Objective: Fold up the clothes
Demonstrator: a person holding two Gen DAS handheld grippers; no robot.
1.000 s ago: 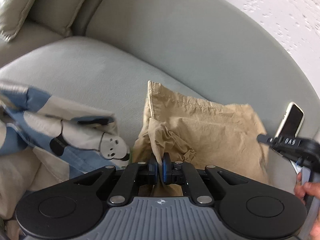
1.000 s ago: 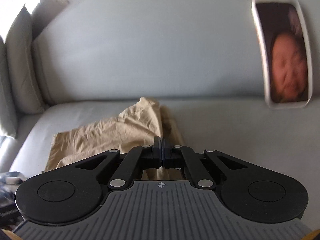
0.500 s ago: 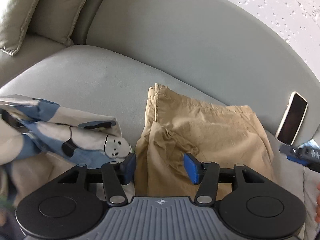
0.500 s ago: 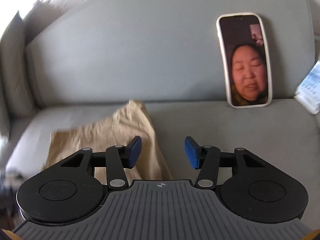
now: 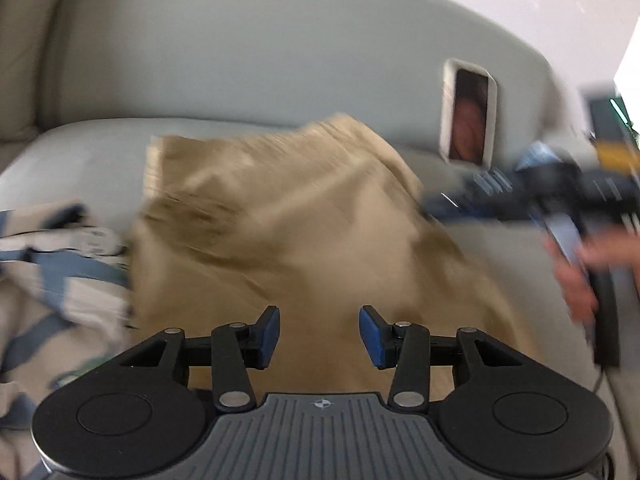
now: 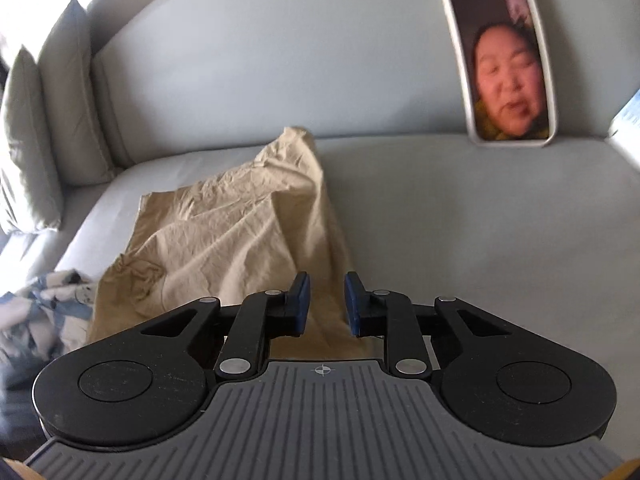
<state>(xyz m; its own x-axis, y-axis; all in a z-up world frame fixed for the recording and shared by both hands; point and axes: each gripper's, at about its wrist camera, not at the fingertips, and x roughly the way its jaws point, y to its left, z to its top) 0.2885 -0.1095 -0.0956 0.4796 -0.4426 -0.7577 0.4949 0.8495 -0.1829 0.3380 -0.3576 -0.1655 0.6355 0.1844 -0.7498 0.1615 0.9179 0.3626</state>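
Observation:
A tan garment (image 5: 288, 216) lies folded on the grey sofa seat; it also shows in the right wrist view (image 6: 240, 232), with one corner peaked up near the backrest. My left gripper (image 5: 319, 334) is open and empty over the garment's near part. My right gripper (image 6: 325, 305) is open and empty at the garment's right near edge. The right gripper also shows blurred at the right of the left wrist view (image 5: 520, 200), held by a hand.
A blue and white patterned cloth (image 5: 52, 264) lies crumpled left of the tan garment, also in the right wrist view (image 6: 44, 308). A phone (image 6: 500, 60) leans on the sofa backrest (image 6: 280, 52). Cushions (image 6: 40, 120) stand at the left.
Both grippers opened and let go of the tan garment, which now lies on the seat. The left view swung right; the right gripper narrowed its opening.

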